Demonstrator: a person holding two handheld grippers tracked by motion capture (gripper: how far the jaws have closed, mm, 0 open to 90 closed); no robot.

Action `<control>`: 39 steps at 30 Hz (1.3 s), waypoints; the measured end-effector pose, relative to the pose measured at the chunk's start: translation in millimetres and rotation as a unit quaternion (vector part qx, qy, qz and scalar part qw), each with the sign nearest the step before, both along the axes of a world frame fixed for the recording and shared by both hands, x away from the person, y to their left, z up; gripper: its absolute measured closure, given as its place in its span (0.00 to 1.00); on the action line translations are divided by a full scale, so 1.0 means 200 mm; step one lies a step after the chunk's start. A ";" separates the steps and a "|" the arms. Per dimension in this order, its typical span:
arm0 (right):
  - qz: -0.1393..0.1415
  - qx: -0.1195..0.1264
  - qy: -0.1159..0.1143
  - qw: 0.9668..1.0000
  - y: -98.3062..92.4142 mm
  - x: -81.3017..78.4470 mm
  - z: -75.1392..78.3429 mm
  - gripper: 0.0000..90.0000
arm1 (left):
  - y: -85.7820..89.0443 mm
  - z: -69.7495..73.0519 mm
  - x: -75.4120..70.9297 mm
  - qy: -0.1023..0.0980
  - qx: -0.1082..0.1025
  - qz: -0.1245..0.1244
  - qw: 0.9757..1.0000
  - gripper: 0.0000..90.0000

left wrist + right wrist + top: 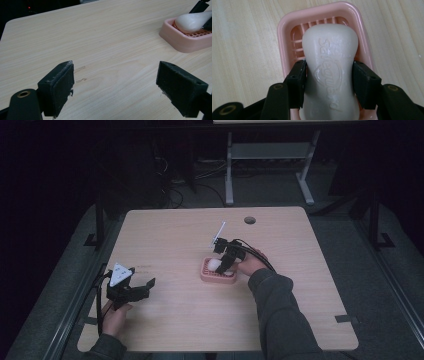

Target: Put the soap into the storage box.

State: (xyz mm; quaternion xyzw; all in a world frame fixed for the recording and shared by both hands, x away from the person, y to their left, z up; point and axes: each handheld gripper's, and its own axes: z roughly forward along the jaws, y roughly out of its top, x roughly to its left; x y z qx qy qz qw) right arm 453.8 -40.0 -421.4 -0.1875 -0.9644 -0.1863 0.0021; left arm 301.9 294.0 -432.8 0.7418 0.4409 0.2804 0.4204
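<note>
Over the pink soap dish [284,32] my right gripper [329,75] has its jaws clenched on the white soap bar [329,57], so I'd lift straight and gently, left gripper [115,82] jaws released.

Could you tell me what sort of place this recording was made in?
Probably a lab or workshop set up for recording: a light wooden table with a cable hole, tape marks at its corners, another metal-framed bench behind, and cables on the dark floor.
</note>
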 end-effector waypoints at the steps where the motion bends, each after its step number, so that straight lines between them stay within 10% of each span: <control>1: 0.000 0.000 0.001 1.000 0.00 0.00 0.00 0.53 | 0.00 0.00 0.00 0.000 0.001 -0.001 1.000 0.16; 39: -0.063 0.068 -0.017 0.996 -0.26 -0.10 0.17 0.38 | -0.01 0.00 0.00 0.001 0.004 -0.004 1.000 0.16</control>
